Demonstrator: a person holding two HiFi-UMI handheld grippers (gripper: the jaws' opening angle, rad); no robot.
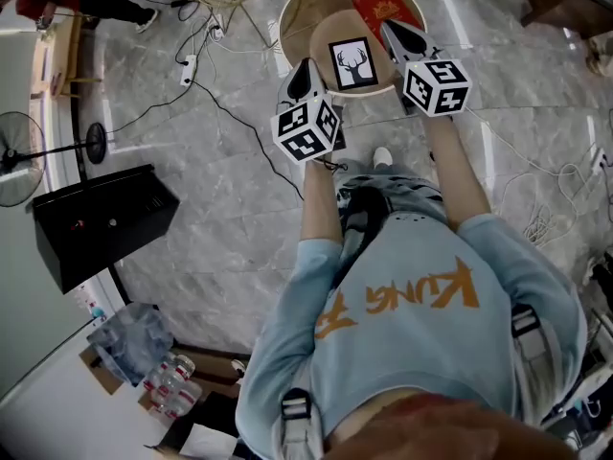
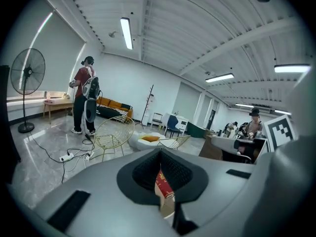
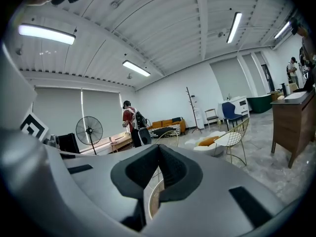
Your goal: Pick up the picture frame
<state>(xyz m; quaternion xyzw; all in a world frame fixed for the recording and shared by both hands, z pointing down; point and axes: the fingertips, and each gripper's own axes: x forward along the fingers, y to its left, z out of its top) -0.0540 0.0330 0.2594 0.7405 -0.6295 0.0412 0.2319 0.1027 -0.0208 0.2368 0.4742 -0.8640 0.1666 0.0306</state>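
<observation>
Up at the top centre of the head view, the picture frame (image 1: 352, 63) with its deer print sits on the round counter (image 1: 297, 8), just below a red box (image 1: 385, 8). I see the left gripper (image 1: 304, 73) just left of it and the right gripper (image 1: 400, 36) just right. Both pairs of jaws are pressed together with nothing between them.

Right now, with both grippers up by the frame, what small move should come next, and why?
Probably open the right gripper's jaws. It and the left gripper are both shut and empty, one on each side of the frame on the table. Shut jaws cannot take the frame's edge, so opening likely comes before closing in further.
</observation>
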